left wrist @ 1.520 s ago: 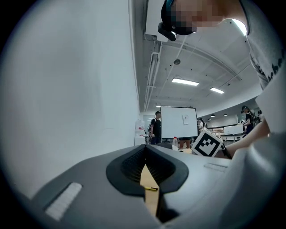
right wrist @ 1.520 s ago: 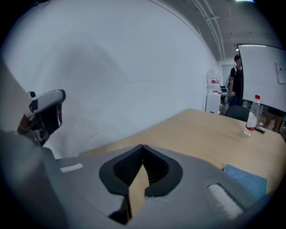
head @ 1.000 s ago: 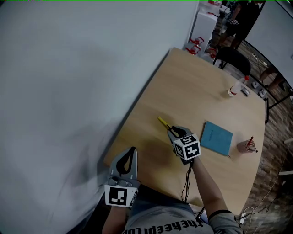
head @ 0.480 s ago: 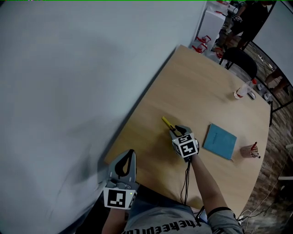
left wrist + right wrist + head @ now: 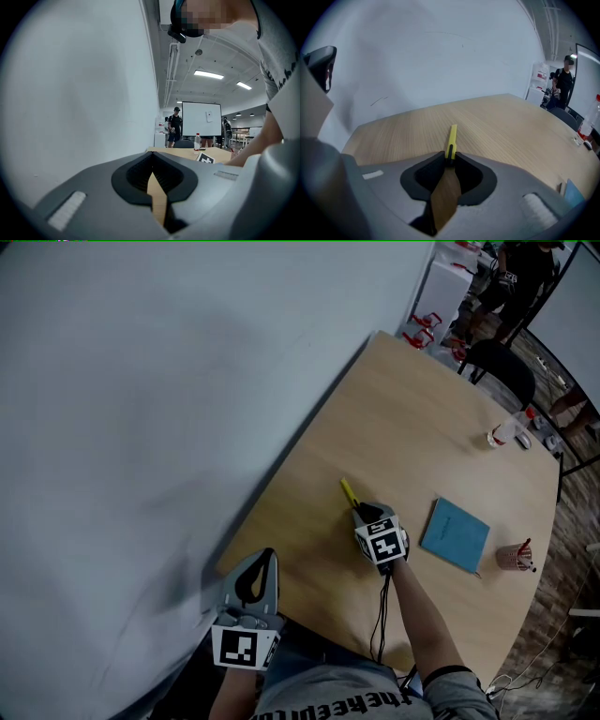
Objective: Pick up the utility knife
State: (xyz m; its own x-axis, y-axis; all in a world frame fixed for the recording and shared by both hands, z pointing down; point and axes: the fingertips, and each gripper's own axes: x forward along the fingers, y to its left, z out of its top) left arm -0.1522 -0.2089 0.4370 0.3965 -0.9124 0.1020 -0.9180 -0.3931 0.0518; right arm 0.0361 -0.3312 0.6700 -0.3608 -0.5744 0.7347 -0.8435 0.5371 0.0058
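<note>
Lower over the wooden table (image 5: 412, 418) than a second ago, the right gripper (image 5: 361, 512) sits at frame centre. The left gripper (image 5: 267, 559), lower left, has its jaws together, empty. Right jaws, just closing, clamp the near end of the yellow utility knife (image 5: 349, 493) lying on the table.

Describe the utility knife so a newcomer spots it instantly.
On the wooden table, the utility knife lies left of the blue notebook. The right gripper, jaws having just closed in, pinches its near end. It is the only slim yellow thing there.
</note>
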